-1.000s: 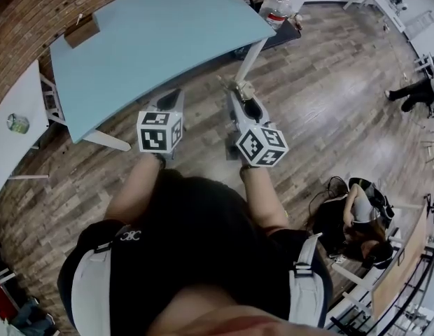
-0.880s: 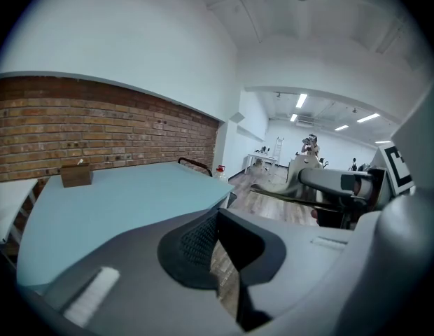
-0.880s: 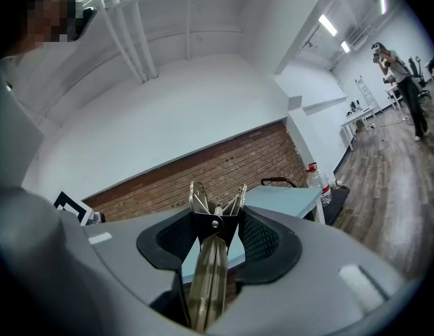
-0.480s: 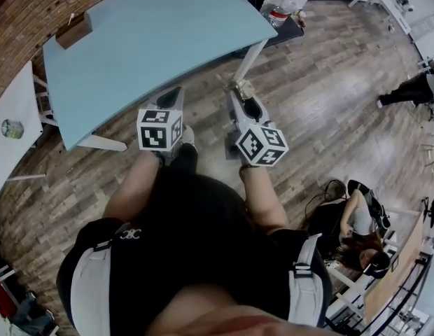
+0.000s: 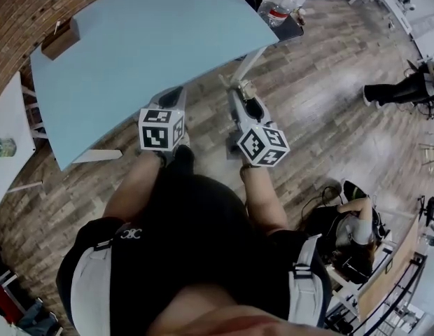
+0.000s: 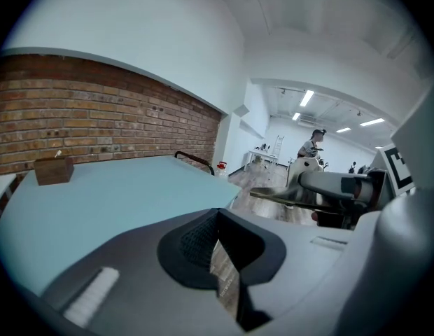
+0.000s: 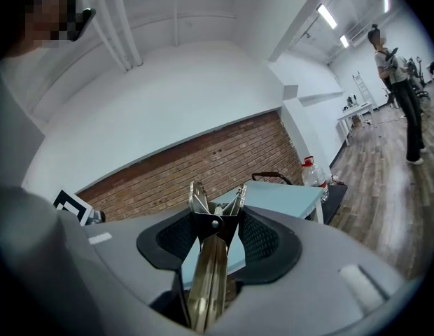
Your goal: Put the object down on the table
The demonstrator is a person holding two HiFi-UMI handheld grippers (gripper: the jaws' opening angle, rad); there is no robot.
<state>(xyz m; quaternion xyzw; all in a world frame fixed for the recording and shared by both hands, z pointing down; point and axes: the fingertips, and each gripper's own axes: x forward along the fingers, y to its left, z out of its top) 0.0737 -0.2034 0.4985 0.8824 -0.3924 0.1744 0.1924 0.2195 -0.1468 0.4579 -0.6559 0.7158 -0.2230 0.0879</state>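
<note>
Right tool (image 7: 217, 231) clamped on metal tongs (image 7: 207, 282)

both held out ahead — left gripper (image 6: 218, 222) jaws together, right gripper (image 7: 217, 219) clamped on metal tool (image 7: 206, 278).

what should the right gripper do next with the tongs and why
Probably carry the right gripper forward until it is over the light blue table. Its fingers are shut on the metal tongs, and in the head view it hangs over the wood floor, short of the table's near edge, so letting go here would likely drop them on the floor.
</note>
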